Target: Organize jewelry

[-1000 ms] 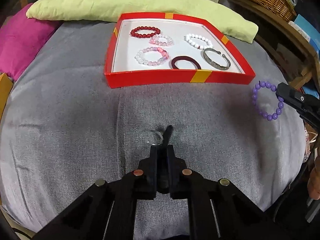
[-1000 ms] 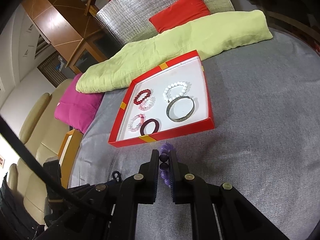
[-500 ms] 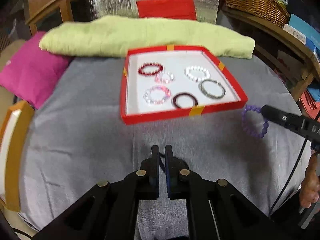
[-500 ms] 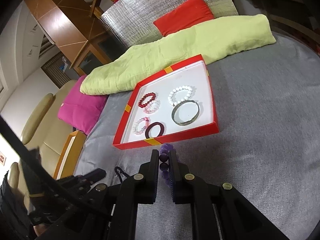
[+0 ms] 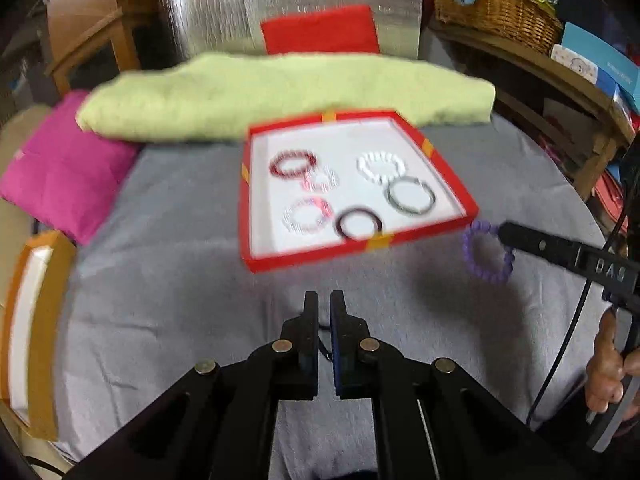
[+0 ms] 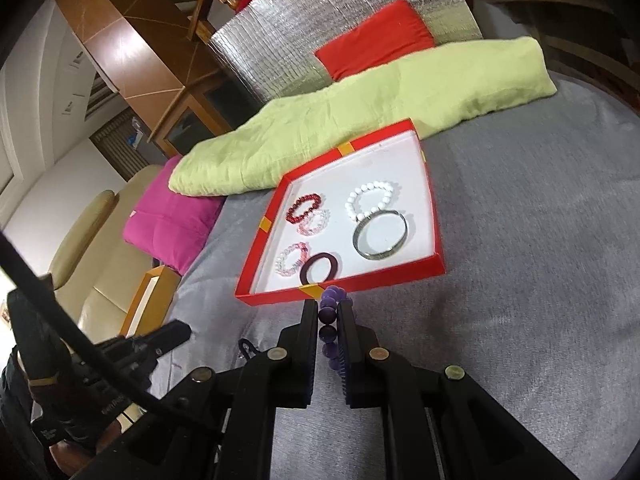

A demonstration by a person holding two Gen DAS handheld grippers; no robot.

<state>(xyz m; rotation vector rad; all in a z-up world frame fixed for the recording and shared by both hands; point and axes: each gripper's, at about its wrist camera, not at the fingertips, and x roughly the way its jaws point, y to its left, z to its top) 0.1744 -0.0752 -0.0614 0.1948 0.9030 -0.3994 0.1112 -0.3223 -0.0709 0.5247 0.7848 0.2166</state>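
The right hand-held gripper (image 6: pixel 328 314) is clamped on a purple bead bracelet (image 6: pixel 331 312), its jaws narrow with the beads pinched between them. It holds the bracelet above the grey cloth (image 6: pixel 520 260), just at the near edge of a red tray (image 6: pixel 360 284). From the left wrist view the same bracelet (image 5: pixel 486 252) hangs as a loop from the tip of that gripper, off the near right corner of the tray (image 5: pixel 256 256).

The left hand-held gripper (image 5: pixel 324 308) has its jaws drawn close together, with only a thin slit between them. A small dark thing (image 5: pixel 325 340) sits in that slit further back; the blur hides what it is. This gripper is above the cloth, nearer than the tray.

The tray has a white floor and holds six bracelets: a dark red bead one (image 6: pixel 304 208) at the far left, a pale pink one (image 6: pixel 314 223) touching it, a white bead one (image 6: pixel 370 200) at the far right, a metal bangle (image 6: pixel 380 238) just near that, a pink and clear bead one (image 6: pixel 292 258) at the near left, and a dark maroon ring (image 6: pixel 319 268) beside it.

A long pale green cushion (image 6: pixel 360 120) lies just beyond the tray, and a pink cushion (image 6: pixel 172 224) lies to the left.
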